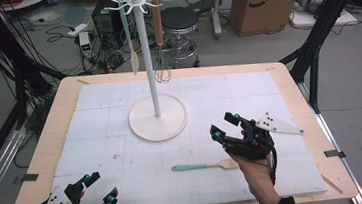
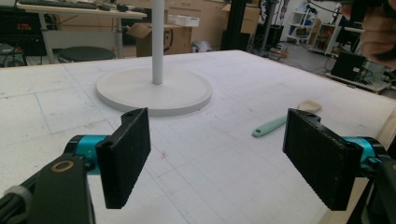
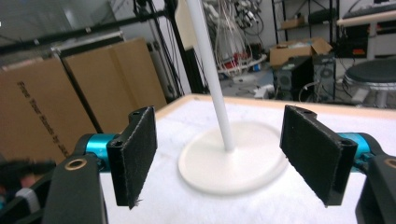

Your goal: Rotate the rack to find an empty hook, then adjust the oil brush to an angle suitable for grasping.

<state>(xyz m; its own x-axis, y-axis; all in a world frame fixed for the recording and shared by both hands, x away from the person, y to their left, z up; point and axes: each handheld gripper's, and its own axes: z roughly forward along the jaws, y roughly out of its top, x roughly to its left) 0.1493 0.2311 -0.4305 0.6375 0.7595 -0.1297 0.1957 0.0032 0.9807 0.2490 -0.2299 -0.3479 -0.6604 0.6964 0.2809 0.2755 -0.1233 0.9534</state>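
High view
Table: wooden-edged table (image 1: 63, 100) covered by a white gridded mat (image 1: 112, 138).
Stand: white hanging stand (image 1: 157, 112) with a round base near the middle of the mat; its pole rises to a ring of hooks.
Hung utensils: a pale green utensil (image 1: 129, 36) and a whisk with a brown handle (image 1: 159, 39) hang from the hooks.
Spatula: mint-handled spatula (image 1: 205, 166) with a wooden blade lies flat on the mat, in front of the base, handle pointing left.
Right gripper (image 1: 221, 127): held by the person's hand just right of the spatula's blade, jaws spread wide, nothing between them.
Left gripper (image 1: 100, 186): at the near left corner of the table, jaws spread, well apart from the spatula.

Left gripper view
Jaws: two black pads stand wide apart, empty.
Spatula (image 2: 280, 122): lies on the mat beyond the right-hand jaw, blade end away from the camera.
Stand base (image 2: 154, 91): ahead, between the jaws and farther off.
Other hand (image 2: 378, 32): seen at the upper right edge.

Right gripper view
Jaws: spread wide, gripping nothing.
Stand (image 3: 233, 161): base and pole show in the gap between the jaws, farther off and slightly blurred.
Background: cardboard boxes (image 3: 42, 107) to the left.
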